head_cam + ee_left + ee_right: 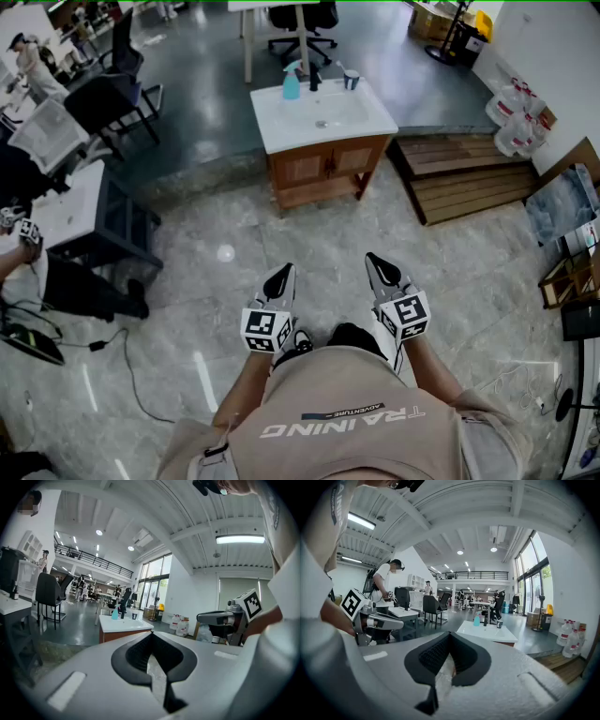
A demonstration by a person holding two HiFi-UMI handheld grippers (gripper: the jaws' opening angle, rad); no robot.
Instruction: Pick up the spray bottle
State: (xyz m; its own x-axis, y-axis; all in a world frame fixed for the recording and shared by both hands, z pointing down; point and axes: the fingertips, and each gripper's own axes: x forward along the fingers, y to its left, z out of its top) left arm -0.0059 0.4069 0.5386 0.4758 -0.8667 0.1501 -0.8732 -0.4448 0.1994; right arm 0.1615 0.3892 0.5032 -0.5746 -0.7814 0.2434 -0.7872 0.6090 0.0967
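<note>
Pale blue plastic spray bottle (292,84) stands on a white-topped wooden sink cabinet (281,127), well ahead of the left gripper (280,278) and right gripper (382,269), whose jaws are pressed together, empty.

Well ahead of our right hand-held gripper (378,264) stands a white table (366,120); spray bottle (292,84), dark bottle (315,77) and cup (351,80) line its far edge.
</note>
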